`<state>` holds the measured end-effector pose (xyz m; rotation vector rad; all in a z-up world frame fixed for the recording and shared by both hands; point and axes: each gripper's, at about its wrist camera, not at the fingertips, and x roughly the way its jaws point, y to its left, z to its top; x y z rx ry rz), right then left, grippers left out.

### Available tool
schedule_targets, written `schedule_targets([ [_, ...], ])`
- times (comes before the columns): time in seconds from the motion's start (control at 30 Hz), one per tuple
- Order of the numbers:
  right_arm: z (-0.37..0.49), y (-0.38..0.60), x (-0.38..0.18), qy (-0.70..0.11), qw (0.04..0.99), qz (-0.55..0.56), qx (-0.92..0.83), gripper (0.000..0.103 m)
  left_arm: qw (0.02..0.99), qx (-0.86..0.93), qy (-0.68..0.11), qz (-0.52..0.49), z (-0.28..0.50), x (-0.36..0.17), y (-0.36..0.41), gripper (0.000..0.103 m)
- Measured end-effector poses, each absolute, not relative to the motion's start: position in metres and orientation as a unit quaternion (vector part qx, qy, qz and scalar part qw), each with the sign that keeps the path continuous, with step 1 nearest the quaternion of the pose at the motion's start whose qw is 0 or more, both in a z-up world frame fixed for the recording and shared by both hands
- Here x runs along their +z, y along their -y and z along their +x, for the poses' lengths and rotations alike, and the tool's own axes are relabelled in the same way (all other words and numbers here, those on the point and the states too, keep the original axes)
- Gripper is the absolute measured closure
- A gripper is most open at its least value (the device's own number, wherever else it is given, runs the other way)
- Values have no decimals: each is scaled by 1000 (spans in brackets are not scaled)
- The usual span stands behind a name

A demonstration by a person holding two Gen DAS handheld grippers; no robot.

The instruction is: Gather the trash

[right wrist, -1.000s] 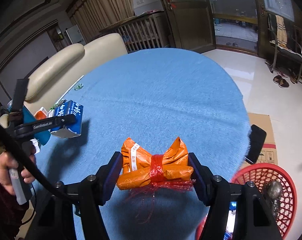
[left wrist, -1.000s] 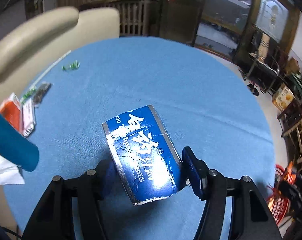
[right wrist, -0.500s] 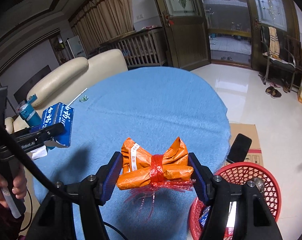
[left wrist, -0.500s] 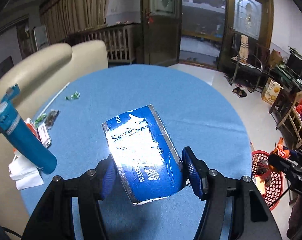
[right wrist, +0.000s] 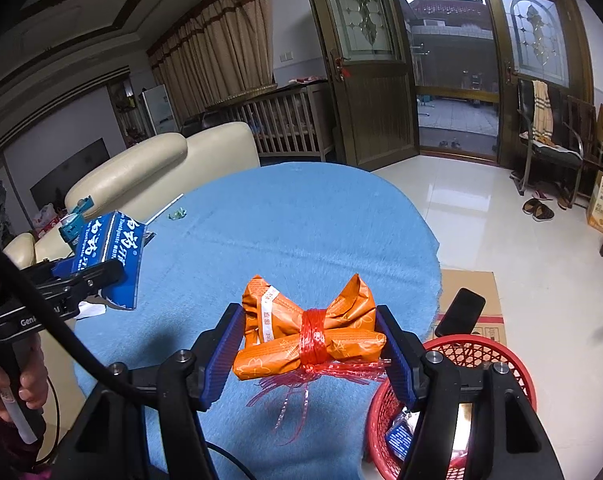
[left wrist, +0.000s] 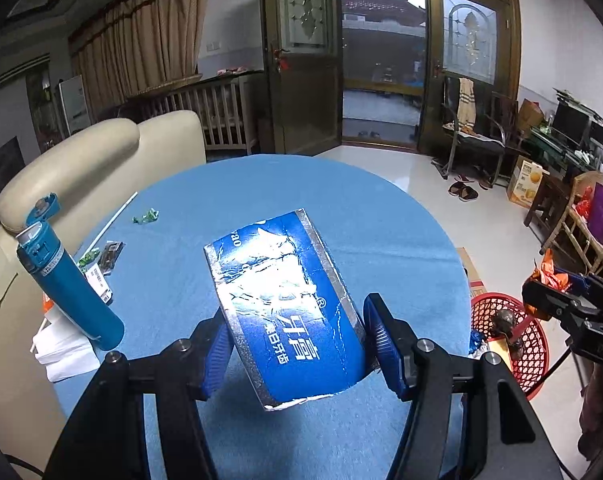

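Two grippers, two pieces of trash: my left gripper point(left wrist: 295, 348) pinches a torn blue toothpaste box point(left wrist: 285, 312) between its blue pads, the box tilted with its foil-edged end jutting up and away over the blue tablecloth point(left wrist: 341, 208). My right gripper point(right wrist: 311, 350) is clamped on an orange wrapper bundle point(right wrist: 309, 332), tied at its waist with red plastic string whose loose ends dangle below the fingers; the bundle hangs clear of the cloth, near the table's right edge. Just beside that edge, on the floor, stands the red mesh basket point(right wrist: 517, 376), some scraps already inside it, with flattened cardboard point(right wrist: 471, 292) lying behind it. In the right wrist view my left hand point(right wrist: 11, 384) grips its tool's handle at the far left, the blue box raised above the cloth. Further out on the table's left side stand a teal water bottle point(left wrist: 67, 280) with its cap flipped open, white tissue point(left wrist: 63, 350) at its foot, small packets point(left wrist: 101, 268), a green candy wrapper point(left wrist: 146, 216) and a white straw point(left wrist: 115, 216). Beyond the table sit a cream sofa point(left wrist: 101, 152), a wooden crib point(left wrist: 217, 114) and an open glazed door point(left wrist: 383, 76).
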<state>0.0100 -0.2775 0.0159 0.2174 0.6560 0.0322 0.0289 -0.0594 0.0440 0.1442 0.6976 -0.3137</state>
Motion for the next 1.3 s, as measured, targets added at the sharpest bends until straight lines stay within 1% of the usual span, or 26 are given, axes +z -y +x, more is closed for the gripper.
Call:
schedule_targets([
  [0.63, -20, 291, 47, -284, 952, 109, 1, 35, 931, -171, -308, 94, 7, 62, 67, 39],
  [1.3, -38, 319, 47, -270, 954, 131, -21, 35, 926, -189, -305, 117, -3, 65, 85, 39],
])
